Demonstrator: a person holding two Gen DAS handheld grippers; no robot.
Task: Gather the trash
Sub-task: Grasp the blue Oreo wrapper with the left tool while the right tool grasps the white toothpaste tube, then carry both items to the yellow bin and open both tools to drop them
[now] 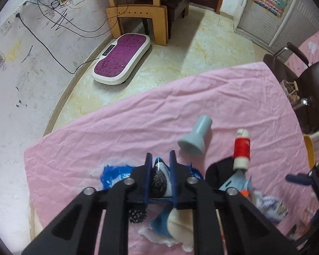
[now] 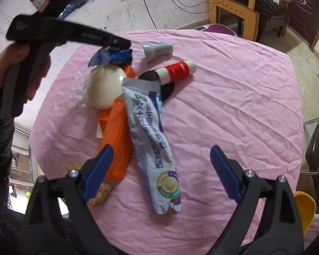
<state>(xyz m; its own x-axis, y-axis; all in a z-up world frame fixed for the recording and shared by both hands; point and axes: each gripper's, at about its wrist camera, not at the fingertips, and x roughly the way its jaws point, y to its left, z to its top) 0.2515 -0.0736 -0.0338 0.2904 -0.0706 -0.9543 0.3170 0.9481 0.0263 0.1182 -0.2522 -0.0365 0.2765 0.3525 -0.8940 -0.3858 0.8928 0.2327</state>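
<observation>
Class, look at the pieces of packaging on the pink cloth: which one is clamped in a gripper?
The blue wrapper, pinched in the left gripper. The white-and-purple pouch and the orange box lie free; the right gripper gapes empty above them.

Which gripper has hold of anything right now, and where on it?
The left gripper is shut on the crinkled blue plastic wrapper, pinching a raised fold of it. The right gripper is open, holding nothing, above the long white-and-purple sachet.

The left wrist view looks steeply down along its own fingers, close over the pink cloth (image 1: 138, 116), with the floor and desk (image 1: 138, 4) beyond. The right wrist view hangs a little farther back, tilted down across the same cloth. Both share the grey cap (image 2: 157, 51), the red bottle (image 2: 178, 70) and the desk.
</observation>
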